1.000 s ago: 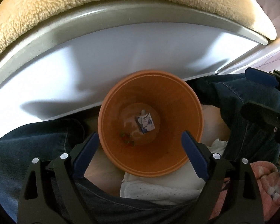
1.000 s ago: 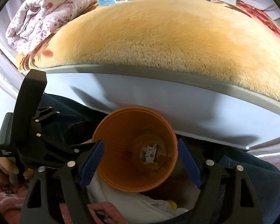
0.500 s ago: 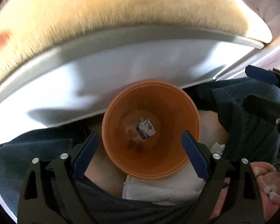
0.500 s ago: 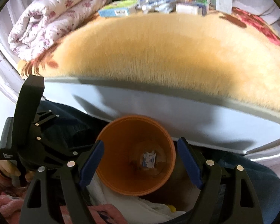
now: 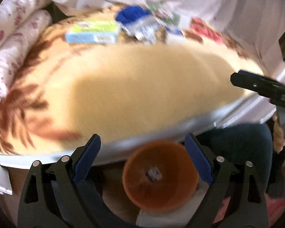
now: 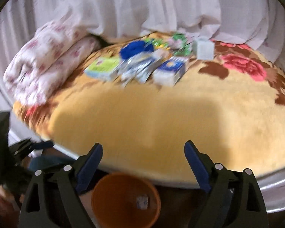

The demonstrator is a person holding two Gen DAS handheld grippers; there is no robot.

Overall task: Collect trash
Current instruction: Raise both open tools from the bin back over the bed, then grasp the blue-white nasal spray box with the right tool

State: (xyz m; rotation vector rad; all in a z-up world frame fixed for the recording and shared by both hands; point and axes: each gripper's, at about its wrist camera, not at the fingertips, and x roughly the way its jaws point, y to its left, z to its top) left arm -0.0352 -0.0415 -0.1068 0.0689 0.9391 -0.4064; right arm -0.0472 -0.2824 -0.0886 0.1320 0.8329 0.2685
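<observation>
An orange bin (image 5: 159, 176) stands on the floor below the bed edge, with a small white-and-blue wrapper (image 5: 153, 173) at its bottom; it also shows in the right wrist view (image 6: 123, 199). A pile of trash lies far back on the bed: a green-and-blue box (image 6: 102, 68), a blue crumpled item (image 6: 134, 50), a white-and-blue box (image 6: 171, 72) and several wrappers. My left gripper (image 5: 142, 159) is open and empty above the bin. My right gripper (image 6: 142, 163) is open and empty over the bed edge.
A yellow fleece blanket (image 6: 161, 117) with red flowers covers the bed. A folded floral quilt (image 6: 39, 62) lies at the back left. White curtains (image 6: 142, 5) hang behind. The person's jeans-clad leg (image 5: 243, 146) is beside the bin.
Both grippers have tilted up and away from the bin, bringing the bed top and the trash pile into view. The bin has dropped to the bottom of both views. Both stay open.
</observation>
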